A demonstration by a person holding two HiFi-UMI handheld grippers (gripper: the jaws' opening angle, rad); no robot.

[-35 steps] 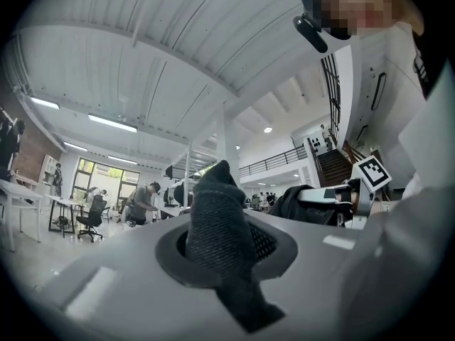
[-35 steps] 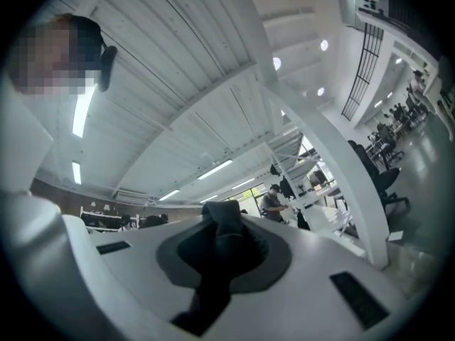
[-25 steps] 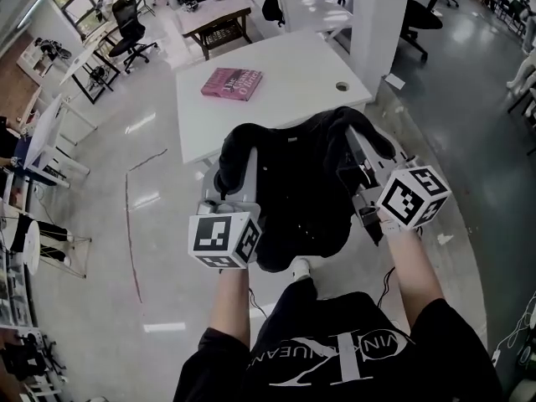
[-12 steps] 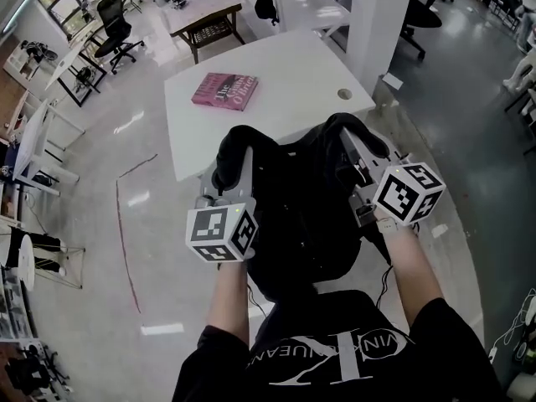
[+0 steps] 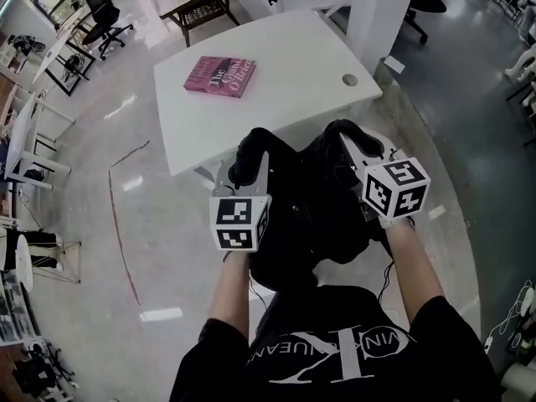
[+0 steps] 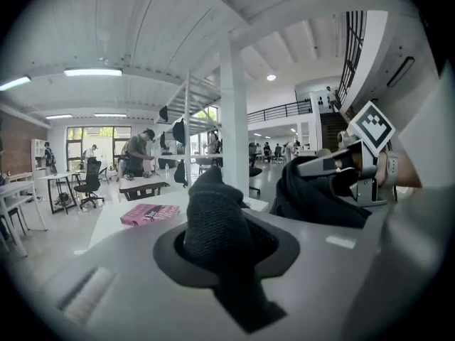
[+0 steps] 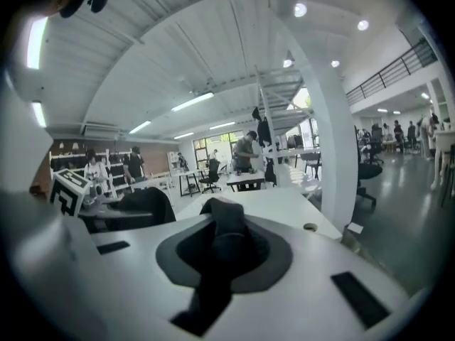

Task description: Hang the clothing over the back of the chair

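Plainly, the black garment (image 5: 306,208) was off the counter (image 5: 285,99), slung between the two grippers just past its near edge, in front of the person's chest. The right gripper (image 7: 220,251) had its jaws pinched tight on a fold of the cloth. The left gripper (image 6: 213,226) had a thick wad of the same cloth between its jaws, and those jaws were opening. No view showed the chair back; the hanging cloth covered whatever stood beneath it.

The likeliest failure, I judged, lay on the left. If that side let go before the cloth rested on the chair back, the garment would swing from the right pinch alone and slide to the floor. Working blind over a hidden chair back also risked an uneven drape, with the heavier half dragging the rest off.

Compared with a second earlier, both grippers and the garment sat lower in the head view and nearer the person. The left marker cube had closed in toward the right one. The shoe once visible below the hem was now covered. The pink book (image 5: 219,75) lay on the counter's far left part, as before.
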